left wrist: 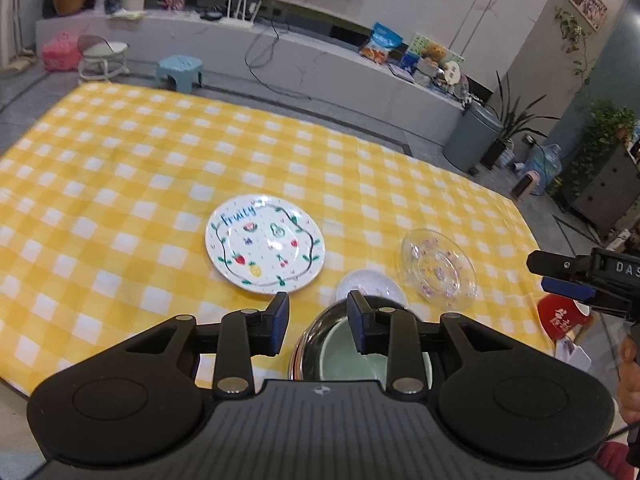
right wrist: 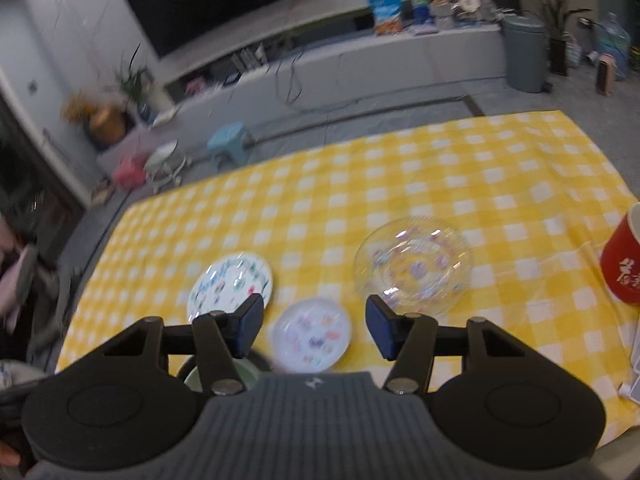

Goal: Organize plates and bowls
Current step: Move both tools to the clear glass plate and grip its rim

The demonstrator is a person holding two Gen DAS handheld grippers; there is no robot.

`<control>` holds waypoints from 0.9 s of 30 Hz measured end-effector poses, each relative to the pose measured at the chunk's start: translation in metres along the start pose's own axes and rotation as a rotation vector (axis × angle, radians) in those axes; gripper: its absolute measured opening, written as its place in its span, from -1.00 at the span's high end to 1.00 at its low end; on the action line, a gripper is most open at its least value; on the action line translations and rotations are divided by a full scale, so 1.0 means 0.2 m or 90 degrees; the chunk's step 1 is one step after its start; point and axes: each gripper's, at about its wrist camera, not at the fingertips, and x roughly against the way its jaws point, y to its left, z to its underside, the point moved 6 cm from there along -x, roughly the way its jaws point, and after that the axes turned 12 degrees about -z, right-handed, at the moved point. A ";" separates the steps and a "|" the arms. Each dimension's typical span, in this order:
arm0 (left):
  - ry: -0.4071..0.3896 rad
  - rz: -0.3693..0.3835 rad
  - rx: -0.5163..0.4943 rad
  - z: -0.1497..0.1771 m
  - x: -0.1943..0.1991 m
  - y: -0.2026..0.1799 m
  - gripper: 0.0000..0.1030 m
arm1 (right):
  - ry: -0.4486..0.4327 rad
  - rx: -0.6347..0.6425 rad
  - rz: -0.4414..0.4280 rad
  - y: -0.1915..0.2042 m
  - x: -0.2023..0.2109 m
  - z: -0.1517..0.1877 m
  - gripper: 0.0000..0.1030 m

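On the yellow checked cloth (left wrist: 120,168) lie a white fruit-painted plate (left wrist: 264,244), a clear glass plate (left wrist: 440,268) and a small white patterned plate (left wrist: 372,286), half hidden behind a steel bowl (left wrist: 310,344). A pale green bowl (left wrist: 340,356) sits inside the steel one. My left gripper (left wrist: 319,320) is open and straddles the steel bowl's near rim, one finger inside and one outside, pads not pressing. My right gripper (right wrist: 316,330) is open and empty, raised over the small plate (right wrist: 310,340). The glass plate (right wrist: 412,268) is to its right, the fruit plate (right wrist: 230,286) to its left.
A red mug (right wrist: 624,264) stands at the cloth's right edge beside a white object (left wrist: 576,356). The right gripper (left wrist: 550,274) enters the left wrist view from the right, above the mug. Beyond the table are a blue stool (left wrist: 180,72) and a grey bin (left wrist: 472,136).
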 end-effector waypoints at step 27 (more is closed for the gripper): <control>0.164 0.123 -0.299 -0.21 -0.79 -0.77 0.61 | -0.029 -0.262 -0.064 -1.00 -0.37 0.04 0.34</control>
